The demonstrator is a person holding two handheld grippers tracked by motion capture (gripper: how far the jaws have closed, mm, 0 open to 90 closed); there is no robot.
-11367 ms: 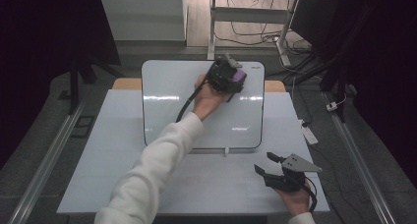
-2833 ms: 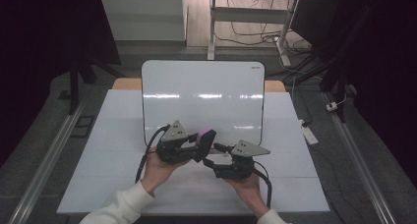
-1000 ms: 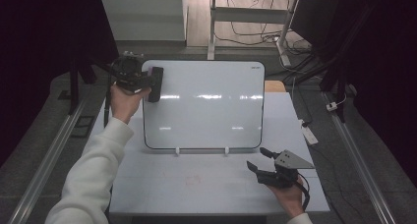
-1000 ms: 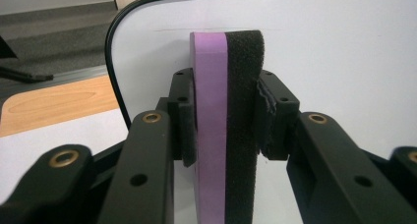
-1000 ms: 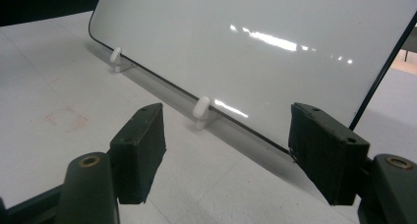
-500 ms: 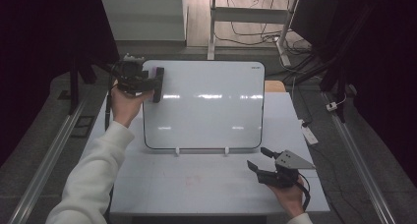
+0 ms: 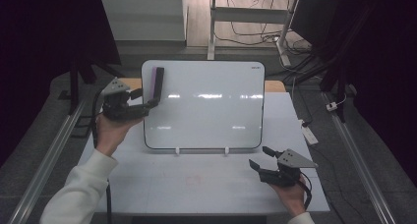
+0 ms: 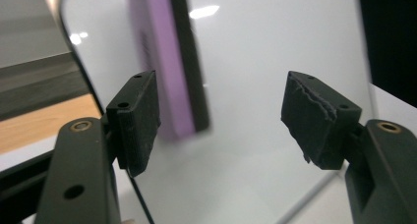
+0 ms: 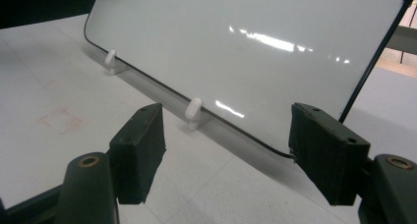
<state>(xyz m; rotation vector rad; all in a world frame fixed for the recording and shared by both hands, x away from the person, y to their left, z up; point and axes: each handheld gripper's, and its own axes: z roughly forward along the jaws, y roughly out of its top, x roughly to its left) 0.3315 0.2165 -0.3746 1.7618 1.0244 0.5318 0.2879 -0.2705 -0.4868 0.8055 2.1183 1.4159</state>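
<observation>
A white board (image 7: 206, 111) stands upright on two small white feet at the table's middle. A purple and black eraser (image 7: 157, 84) clings to its upper left corner, long side vertical. My left gripper (image 7: 144, 98) hovers just left of and below the eraser, open, touching nothing. In the left gripper view the eraser (image 8: 167, 62) sits on the board (image 8: 275, 37) beyond the open left gripper (image 8: 221, 121), close to the left-hand jaw. My right gripper (image 7: 261, 157) rests open near the table's front right, facing the board's lower edge (image 9: 236, 42). Nothing lies between the right gripper's (image 9: 228, 145) jaws.
The white table (image 7: 147, 184) carries a faint red mark (image 7: 194, 177) in front of the board. A white foot (image 9: 193, 108) props the board's lower edge. Metal rails run along both table sides, and a small white device (image 7: 309, 133) lies at the right edge.
My left gripper has drawn back down and to the left from the board's top left corner, leaving the eraser stuck there. The right gripper has stayed in place.
</observation>
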